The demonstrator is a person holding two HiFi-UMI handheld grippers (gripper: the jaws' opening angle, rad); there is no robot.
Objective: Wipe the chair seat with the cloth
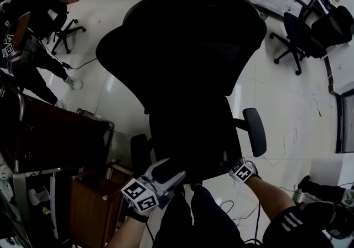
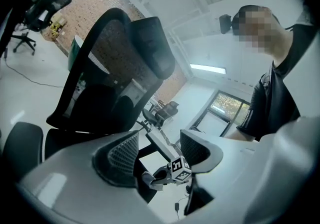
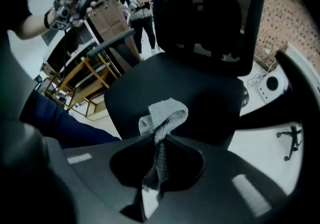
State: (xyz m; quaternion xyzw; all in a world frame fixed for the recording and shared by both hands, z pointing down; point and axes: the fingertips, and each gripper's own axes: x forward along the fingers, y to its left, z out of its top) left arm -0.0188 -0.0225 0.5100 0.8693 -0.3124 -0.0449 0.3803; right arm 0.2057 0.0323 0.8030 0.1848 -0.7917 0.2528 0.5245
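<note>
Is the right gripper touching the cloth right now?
Touching. The right gripper view shows the right gripper with its jaws closed on the cloth, which bunches out past them over the chair seat.

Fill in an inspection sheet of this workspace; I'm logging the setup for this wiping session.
Surface: black chair seat, nothing lying on it.
Job's things: grey cloth, bunched, in front of the seat.
Clutter: nothing seen.
Grippers: right gripper shut on the cloth; left gripper open, empty.
Cables: dark cable across the floor.
Surroundings: other office chairs, wooden furniture, a person standing.
</note>
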